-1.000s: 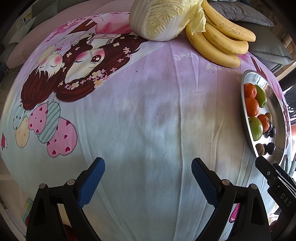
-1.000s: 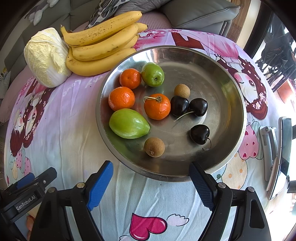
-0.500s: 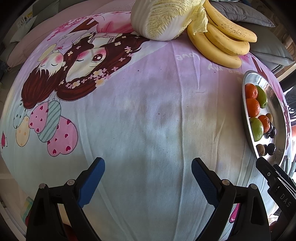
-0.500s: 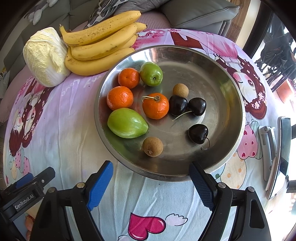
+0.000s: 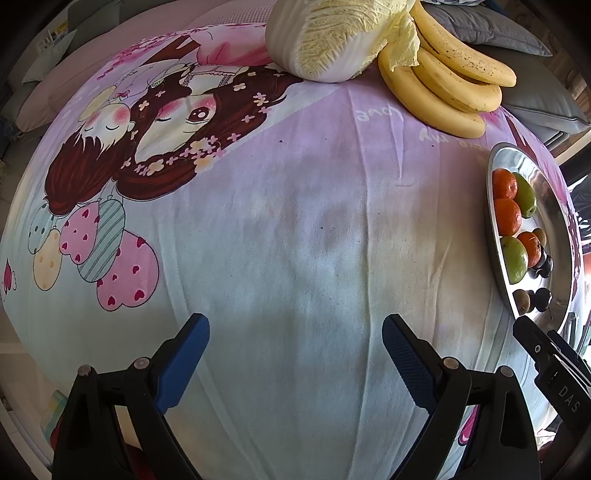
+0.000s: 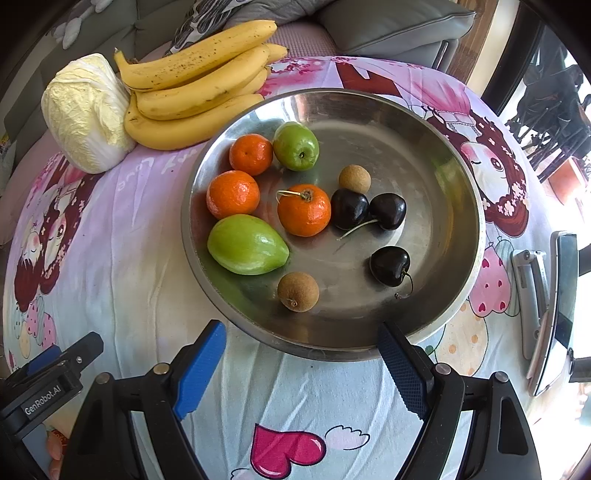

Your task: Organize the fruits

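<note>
A steel bowl (image 6: pixel 436 122) on the cartoon cloth holds three mandarins (image 6: pixel 303 209), a green apple (image 6: pixel 296 146), a green mango-like fruit (image 6: pixel 246 244), two brown longans (image 6: pixel 297 291) and three dark cherries (image 6: pixel 390 265). My right gripper (image 6: pixel 301 354) is open and empty at the bowl's near rim. My left gripper (image 5: pixel 295 349) is open and empty over bare cloth, with the bowl (image 5: pixel 554 206) at its far right. A bunch of bananas (image 6: pixel 195 96) lies behind the bowl and also shows in the left wrist view (image 5: pixel 447 85).
A napa cabbage (image 6: pixel 86 112) lies left of the bananas; it also shows in the left wrist view (image 5: pixel 332 40). A phone on a stand (image 6: pixel 554 317) sits right of the bowl. Grey sofa cushions (image 6: pixel 391 26) are behind the table.
Both grippers stay open and empty. The views have shifted only slightly; the fruit has not moved.
</note>
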Motion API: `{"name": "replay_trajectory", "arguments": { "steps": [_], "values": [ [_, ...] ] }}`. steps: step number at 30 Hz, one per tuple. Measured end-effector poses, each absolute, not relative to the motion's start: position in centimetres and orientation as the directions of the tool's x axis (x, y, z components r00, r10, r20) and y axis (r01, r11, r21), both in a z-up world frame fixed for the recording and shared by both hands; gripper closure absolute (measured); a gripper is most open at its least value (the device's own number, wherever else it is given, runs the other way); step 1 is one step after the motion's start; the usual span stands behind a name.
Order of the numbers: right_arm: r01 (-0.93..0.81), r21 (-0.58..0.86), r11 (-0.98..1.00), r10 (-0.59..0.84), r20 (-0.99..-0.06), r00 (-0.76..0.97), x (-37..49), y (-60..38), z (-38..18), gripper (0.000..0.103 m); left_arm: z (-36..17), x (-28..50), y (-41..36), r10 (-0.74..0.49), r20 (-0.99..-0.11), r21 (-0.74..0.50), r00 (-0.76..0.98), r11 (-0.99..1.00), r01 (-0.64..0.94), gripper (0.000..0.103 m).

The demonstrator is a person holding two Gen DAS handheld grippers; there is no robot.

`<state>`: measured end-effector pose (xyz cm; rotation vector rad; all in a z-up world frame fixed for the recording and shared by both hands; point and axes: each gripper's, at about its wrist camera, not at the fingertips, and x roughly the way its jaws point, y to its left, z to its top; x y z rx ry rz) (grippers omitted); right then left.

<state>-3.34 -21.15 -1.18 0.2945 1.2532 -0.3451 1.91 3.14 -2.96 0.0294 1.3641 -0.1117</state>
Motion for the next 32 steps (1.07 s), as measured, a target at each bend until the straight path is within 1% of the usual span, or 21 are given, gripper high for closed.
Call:
{"name": "replay_trajectory", "arguments": {
  "steps": [32],
  "values": [
    [0.415,0.023,0.91,-0.099,-0.958,0.269,-3.4,-21.1,-1.2,0.017,-1.7,1.4,2.9,-0.043,-0.972,-0.026,0.231,0.997,0.076,0.008]
  ]
}}
